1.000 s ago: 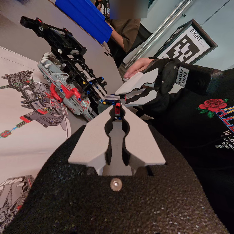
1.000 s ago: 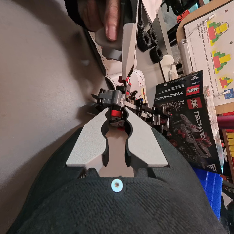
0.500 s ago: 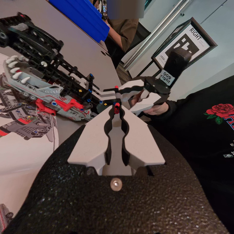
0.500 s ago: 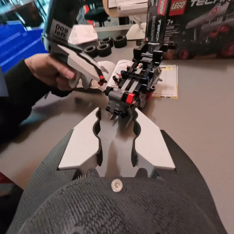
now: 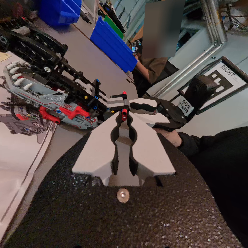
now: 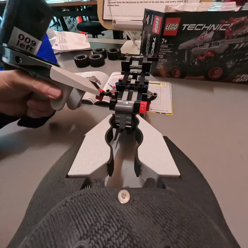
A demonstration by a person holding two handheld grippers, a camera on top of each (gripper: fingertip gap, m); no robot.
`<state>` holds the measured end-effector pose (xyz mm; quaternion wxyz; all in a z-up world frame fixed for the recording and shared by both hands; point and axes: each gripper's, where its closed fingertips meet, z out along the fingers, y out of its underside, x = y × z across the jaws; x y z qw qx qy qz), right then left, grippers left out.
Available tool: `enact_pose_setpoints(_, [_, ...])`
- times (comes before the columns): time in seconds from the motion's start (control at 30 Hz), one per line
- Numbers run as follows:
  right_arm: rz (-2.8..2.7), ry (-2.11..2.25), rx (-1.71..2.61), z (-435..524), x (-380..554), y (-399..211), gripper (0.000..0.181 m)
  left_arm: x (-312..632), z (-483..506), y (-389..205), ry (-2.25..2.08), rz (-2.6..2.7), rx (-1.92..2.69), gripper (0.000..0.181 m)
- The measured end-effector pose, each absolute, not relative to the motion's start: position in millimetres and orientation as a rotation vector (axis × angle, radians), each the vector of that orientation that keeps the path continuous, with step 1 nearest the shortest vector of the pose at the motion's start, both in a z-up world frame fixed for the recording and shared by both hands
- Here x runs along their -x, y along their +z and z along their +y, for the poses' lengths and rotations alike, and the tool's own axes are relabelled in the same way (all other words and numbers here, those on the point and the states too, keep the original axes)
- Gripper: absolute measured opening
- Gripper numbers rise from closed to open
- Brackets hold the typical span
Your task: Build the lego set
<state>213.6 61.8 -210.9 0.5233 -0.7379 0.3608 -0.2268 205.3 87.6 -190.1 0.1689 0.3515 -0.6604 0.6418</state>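
The Lego model, a black chassis with a grey toothed body panel, is held up over the table. My right gripper is shut on the dark grey block at the model's near end; it also shows in the left wrist view. My left gripper is shut on a small red pin. In the right wrist view the left gripper has its tip with the pin against the chassis's left side, by a black curved piece. A red bush sits on the right of the block.
The open instruction booklet lies under the model. Several black tyres and the Lego box stand behind it. Blue bins sit at the table's far edge, with a seated person and a framed marker sign beyond. My hands' fingertips stand some 4 cm from each other.
My right gripper has rolled from sideways to level, turning the model with it. My left gripper has kept the red pin at the model's rear and now meets its left side.
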Motion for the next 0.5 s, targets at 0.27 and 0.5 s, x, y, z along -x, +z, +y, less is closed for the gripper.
enact_pose_setpoints(0.27, [0.851, -0.646, 1.752, 59.8, -214.9, -210.5, 0.024, -201.2, 79.9, -191.6, 1.926, -1.894, -1.133, 0.005])
enact_pose_setpoints(0.5, [0.855, -0.651, 1.748, 59.7, -215.3, -213.0, 0.024, -203.5, 78.7, -193.7, 1.964, -1.854, -1.190, 0.005])
